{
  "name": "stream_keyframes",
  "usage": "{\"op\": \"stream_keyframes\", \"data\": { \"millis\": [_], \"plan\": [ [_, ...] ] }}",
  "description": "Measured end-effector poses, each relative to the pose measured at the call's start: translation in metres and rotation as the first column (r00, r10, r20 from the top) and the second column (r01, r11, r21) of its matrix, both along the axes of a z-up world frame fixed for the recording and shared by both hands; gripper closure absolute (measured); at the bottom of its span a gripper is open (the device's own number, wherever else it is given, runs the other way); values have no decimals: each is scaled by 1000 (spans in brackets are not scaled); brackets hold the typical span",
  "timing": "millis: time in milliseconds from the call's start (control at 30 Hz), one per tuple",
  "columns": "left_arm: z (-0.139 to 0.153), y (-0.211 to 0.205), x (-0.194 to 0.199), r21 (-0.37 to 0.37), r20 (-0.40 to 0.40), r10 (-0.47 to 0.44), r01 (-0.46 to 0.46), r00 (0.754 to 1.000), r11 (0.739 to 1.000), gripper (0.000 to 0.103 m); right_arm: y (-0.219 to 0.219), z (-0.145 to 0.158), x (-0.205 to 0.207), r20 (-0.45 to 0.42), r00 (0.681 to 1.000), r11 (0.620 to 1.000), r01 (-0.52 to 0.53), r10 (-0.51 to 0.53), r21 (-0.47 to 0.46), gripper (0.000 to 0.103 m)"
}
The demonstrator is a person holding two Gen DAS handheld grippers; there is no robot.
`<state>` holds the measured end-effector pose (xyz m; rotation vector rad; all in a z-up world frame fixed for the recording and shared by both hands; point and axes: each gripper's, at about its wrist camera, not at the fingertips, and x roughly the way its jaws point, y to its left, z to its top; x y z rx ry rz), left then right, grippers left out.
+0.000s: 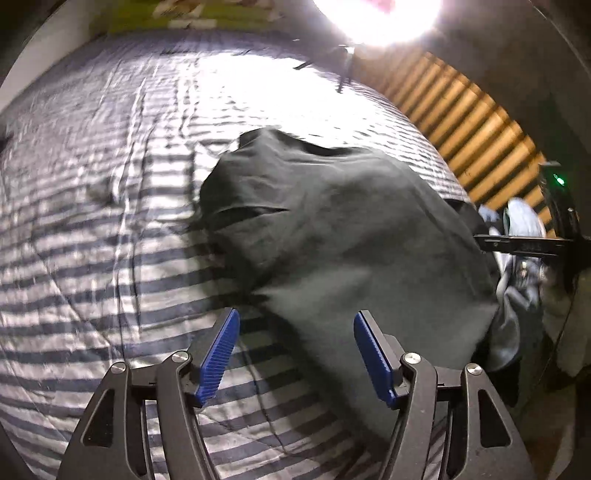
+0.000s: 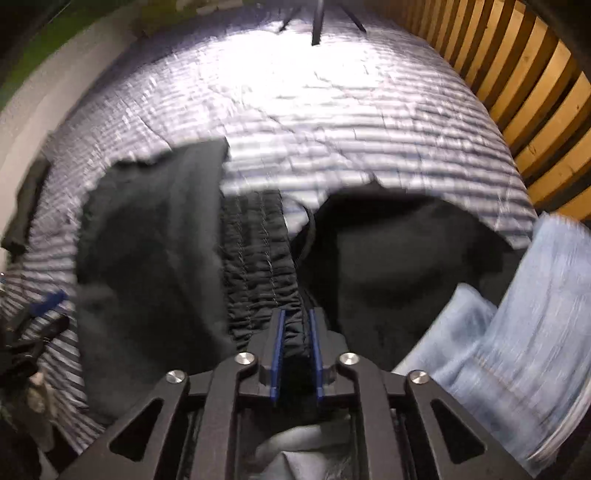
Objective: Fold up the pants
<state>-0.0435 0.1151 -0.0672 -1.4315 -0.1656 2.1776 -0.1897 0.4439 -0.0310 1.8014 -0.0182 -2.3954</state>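
Dark pants lie crumpled on a striped bedspread. My left gripper hovers over their near edge, its blue pads wide apart and nothing between them. In the right wrist view the pants spread out to both sides, with the gathered elastic waistband running down the middle. My right gripper points steeply down, its jaws narrow and shut on a bunch of that waistband. The fabric fills the gap between the pads.
Light blue jeans lie at the right edge of the bed, seen also in the left view as pale cloth. A wooden slat wall runs along the far right. A bright lamp glares over the bed's far end.
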Motion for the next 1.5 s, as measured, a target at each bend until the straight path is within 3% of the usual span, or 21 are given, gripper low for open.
{"op": "stream_keyframes", "data": {
  "millis": [33, 67, 100, 233, 300, 433, 700, 733, 800, 833, 867, 900, 1000, 1067, 1167, 1333, 1500],
  "plan": [
    [-2, -2, -3, 7, 23, 15, -15, 1000, 1000, 32, 1, 8, -3, -32, 999, 1000, 5, -6, -18, 71],
    [-4, -4, -5, 11, 39, 24, -24, 999, 1000, 31, 0, 17, -6, -76, 997, 999, 1, -4, -47, 55],
    [-7, -4, -8, 12, 55, 32, -32, 998, 999, 30, -2, 21, -9, -92, 996, 998, -11, 5, -64, 44],
    [-20, 0, -20, 13, 114, 66, -68, 991, 998, 28, -27, 13, -27, -64, 991, 988, -127, 122, -84, 41],
    [-26, 2, -25, 9, 136, 82, -84, 987, 996, 28, -35, -1, -36, -31, 990, 989, -142, 140, -46, 41],
    [-32, 6, -34, 30, 156, 103, -109, 982, 994, 22, -35, -24, -52, 24, 988, 987, -148, 149, -57, 41],
    [-33, 21, -51, 54, 154, 109, -118, 982, 991, 22, -19, -62, -68, 127, 984, 968, -97, 129, -232, 37],
    [-34, 22, -52, 53, 147, 107, -116, 983, 992, 22, -19, -62, -67, 122, 984, 967, -95, 127, -238, 37],
    [-34, 28, -54, 25, 132, 106, -110, 986, 994, 50, -21, -59, -64, 98, 986, 967, -107, 133, -230, 45],
    [-34, 31, -56, 4, 121, 114, -115, 986, 993, 57, -22, -57, -61, 84, 987, 969, -115, 136, -220, 49],
    [-35, 32, -58, 17, 131, 110, -113, 985, 993, 75, -25, -53, -59, 63, 988, 972, -123, 138, -198, 57],
    [-36, 34, -59, 33, 147, 109, -115, 983, 993, 86, -27, -48, -56, 40, 989, 975, -132, 141, -177, 66],
    [-31, 35, -56, 34, 124, 121, -126, 985, 991, 93, -38, -27, -46, -34, 985, 977, -171, 168, -126, 87],
    [-23, 40, -50, 16, 77, 112, -114, 991, 993, 94, -52, -15, -36, -74, 974, 973, -218, 212, -81, 90],
    [-7, 41, -41, 28, 40, 105, -106, 994, 994, 95, -64, -11, -28, -84, 976, 978, -204, 201, -38, 91],
    [28, 27, -30, 68, -4, 104, -103, 995, 992, 95, -75, 4, -17, -113, 982, 982, -162, 151, -94, 92],
    [60, -28, -10, 82, -41, 145, -141, 989, 987, 95, -99, 25, 2, -148, 978, 974, -171, 148, -152, 93]
  ]
}}
